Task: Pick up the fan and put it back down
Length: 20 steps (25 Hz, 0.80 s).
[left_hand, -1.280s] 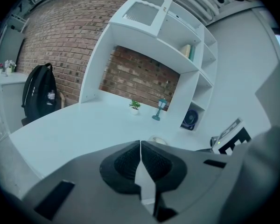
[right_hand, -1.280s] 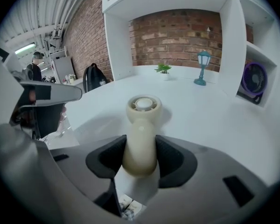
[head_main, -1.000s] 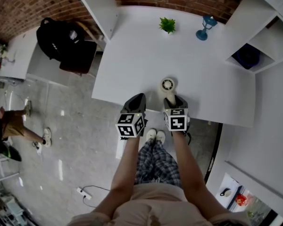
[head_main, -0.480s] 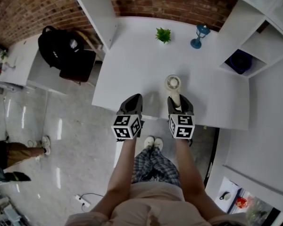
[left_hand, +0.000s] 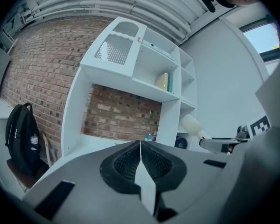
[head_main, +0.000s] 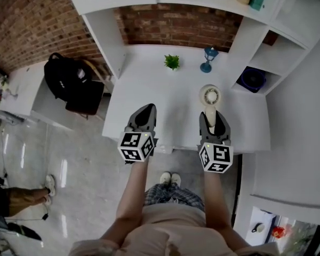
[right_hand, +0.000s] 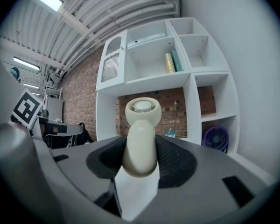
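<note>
The cream plastic handheld fan (head_main: 209,96) with a round head is clamped by its handle between the fingers of the right gripper (head_main: 213,117). It is lifted off the white worktop (head_main: 165,89), over the front right part. The left gripper (head_main: 144,112) hovers over the front edge, fingers pressed together on nothing.

A cream plastic handheld fan (right_hand: 141,125) stood pale against the dark grey right gripper (head_main: 212,114). It and the matching dark grey left gripper (head_main: 146,109) carried black-and-white square markers (head_main: 134,145). The flat bench (head_main: 165,97) and tall shelving unit (head_main: 240,41) were white, the rough brick wall (head_main: 176,23) red-brown. A small green potted plant (head_main: 172,62), a blue lantern-shaped lamp (head_main: 207,58), a black fabric backpack (head_main: 64,71) and a purple round fan (right_hand: 216,138) added colour. The person's trousers (head_main: 173,195) were blue-and-white plaid, the glossy floor (head_main: 80,159) grey.
</note>
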{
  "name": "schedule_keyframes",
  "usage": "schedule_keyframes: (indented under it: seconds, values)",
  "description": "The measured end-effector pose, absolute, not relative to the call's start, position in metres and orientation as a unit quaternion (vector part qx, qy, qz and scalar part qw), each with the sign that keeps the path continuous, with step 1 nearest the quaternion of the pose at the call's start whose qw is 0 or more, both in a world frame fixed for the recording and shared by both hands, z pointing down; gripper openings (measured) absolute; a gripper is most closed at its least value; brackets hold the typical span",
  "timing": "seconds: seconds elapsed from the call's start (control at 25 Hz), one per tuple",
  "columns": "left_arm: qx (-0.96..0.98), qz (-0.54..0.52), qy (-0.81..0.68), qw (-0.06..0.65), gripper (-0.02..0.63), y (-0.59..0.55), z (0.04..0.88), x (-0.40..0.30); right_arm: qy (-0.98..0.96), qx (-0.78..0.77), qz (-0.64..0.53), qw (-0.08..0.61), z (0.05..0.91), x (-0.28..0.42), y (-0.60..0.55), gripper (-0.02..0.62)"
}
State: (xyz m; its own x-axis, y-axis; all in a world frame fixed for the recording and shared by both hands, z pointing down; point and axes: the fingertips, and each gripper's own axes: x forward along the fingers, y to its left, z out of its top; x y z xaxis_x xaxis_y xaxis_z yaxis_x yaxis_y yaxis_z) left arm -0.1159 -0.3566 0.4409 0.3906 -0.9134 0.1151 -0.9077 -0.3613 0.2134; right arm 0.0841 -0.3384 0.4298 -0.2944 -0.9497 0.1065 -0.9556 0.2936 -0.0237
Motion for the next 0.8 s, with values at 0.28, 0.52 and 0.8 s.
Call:
schedule_keyframes:
  seconds: [0.28,0.52,0.8]
  values:
    - [0.834,-0.028,-0.543,0.094,0.031,-0.352,0.409,-0.1,-0.783,0.622,0.011,0.011,0.399,0.119,-0.315,0.202]
    - [0.837,-0.023,-0.538,0.097,0.031,-0.351,0.412,-0.094,-0.782,0.622,0.021,0.012,0.403,0.12,-0.316,0.202]
    - [0.836,0.006,-0.535,0.119,0.031,-0.363,0.444,-0.09,-0.79,0.607,0.064,0.053,0.441,0.105,-0.346,0.202]
